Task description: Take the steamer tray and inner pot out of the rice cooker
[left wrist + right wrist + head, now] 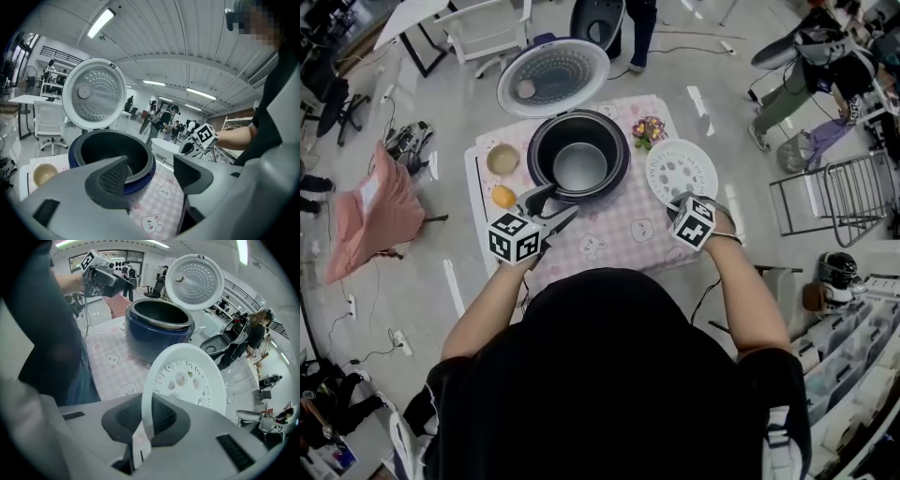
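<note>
The table carries the open rice cooker; the inner pot sits inside, just ahead of the left gripper, its fingers wide, empty and nearer; the steamer tray is out beside the cooker, rim pinched in the right gripper's fingers.

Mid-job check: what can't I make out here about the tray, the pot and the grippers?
The steamer tray: resting or lifted, cannot tell; the head view looks steeply down, and in the right gripper view it hides the table beneath.
The right gripper: in the head view its marker cube covers the jaws.
The inner pot: its bottom is hidden in the left gripper view by the rice cooker rim and the left gripper.
</note>
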